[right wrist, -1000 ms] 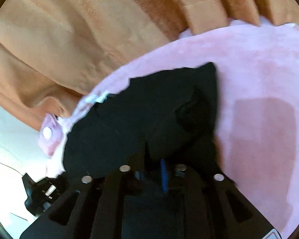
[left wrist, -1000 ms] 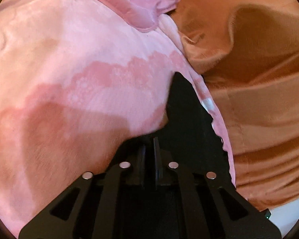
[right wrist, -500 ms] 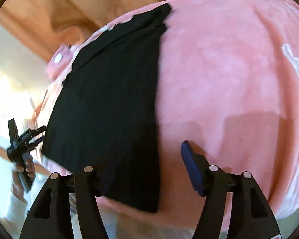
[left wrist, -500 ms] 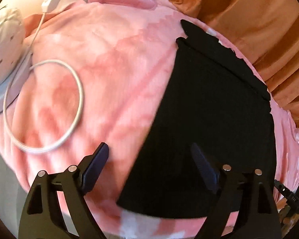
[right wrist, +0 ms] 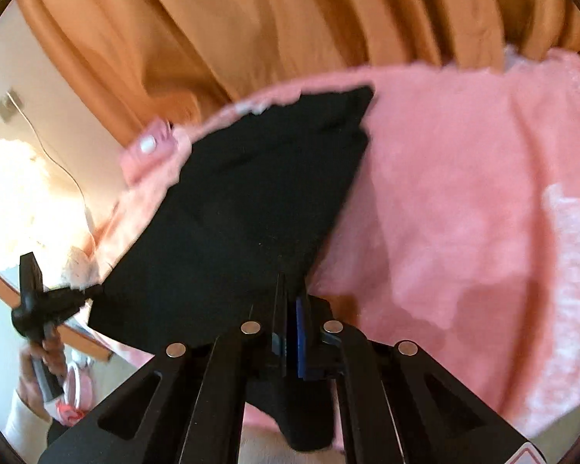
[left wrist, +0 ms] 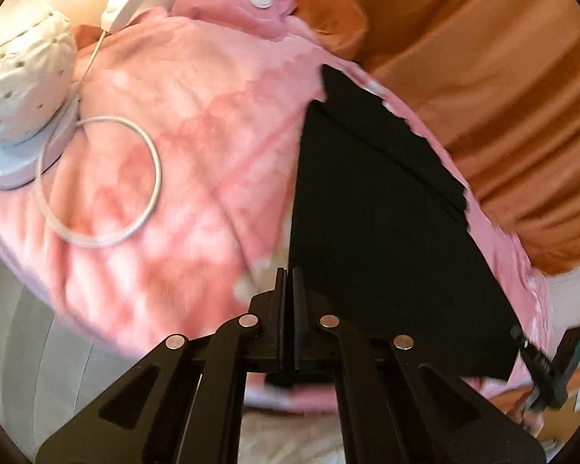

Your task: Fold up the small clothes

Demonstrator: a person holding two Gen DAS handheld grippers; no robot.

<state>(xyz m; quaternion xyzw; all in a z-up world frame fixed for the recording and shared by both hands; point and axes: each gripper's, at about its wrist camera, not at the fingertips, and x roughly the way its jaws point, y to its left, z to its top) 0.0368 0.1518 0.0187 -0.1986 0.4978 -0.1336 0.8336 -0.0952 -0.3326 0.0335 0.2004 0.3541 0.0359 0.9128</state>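
A black garment (left wrist: 382, 239) lies flat on a pink blanket (left wrist: 197, 147), folded with a narrower layer along its far edge. My left gripper (left wrist: 289, 270) is shut at the garment's near left corner, and black cloth hangs below the fingers. In the right wrist view the same garment (right wrist: 251, 208) spreads to the left. My right gripper (right wrist: 290, 282) is shut on its near right corner, and the cloth lifts toward the jaws. The left gripper (right wrist: 38, 301) shows there at far left.
A white cable loop (left wrist: 100, 178) and a white speckled cushion (left wrist: 23, 81) lie on the blanket's left side. An orange curtain (left wrist: 483, 58) hangs behind the bed (right wrist: 251, 19). A pink pouch with a white cap (left wrist: 251, 4) sits at the far edge.
Both grippers were shut on the garment, then opened and drew back as it lay flat. Now both have closed again on its near corners.
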